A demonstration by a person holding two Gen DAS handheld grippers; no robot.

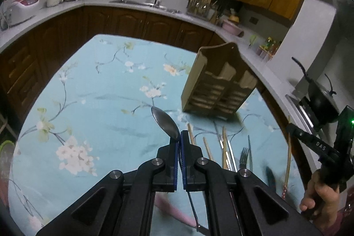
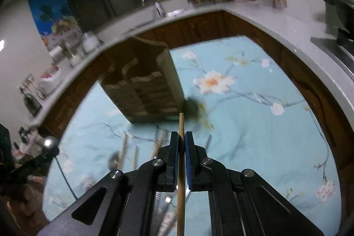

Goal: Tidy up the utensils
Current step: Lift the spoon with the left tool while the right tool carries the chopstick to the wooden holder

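My left gripper (image 1: 179, 136) is shut on a metal spoon (image 1: 165, 122); the bowl sticks out past the fingertips and the thin handle runs back below the jaws. My right gripper (image 2: 181, 136) is shut on a wooden chopstick (image 2: 181, 125) that points forward, its tip near the tan slotted utensil holder (image 2: 146, 90). That utensil holder (image 1: 218, 83) stands on the blue floral tablecloth (image 1: 99, 92), beyond and to the right of the spoon. Loose chopsticks (image 1: 224, 147) and a fork (image 1: 243, 156) lie on the cloth in front of the holder. At the left wrist view's right edge is the right gripper, held by a hand (image 1: 320, 196).
A white counter (image 1: 137, 3) over brown cabinets curves around the table, carrying a sink, a knife block (image 1: 200, 0), jars and a pink bowl (image 1: 232, 27). A black pan (image 1: 320, 90) sits on the stove at right. A pink object (image 1: 174, 211) lies under the left gripper.
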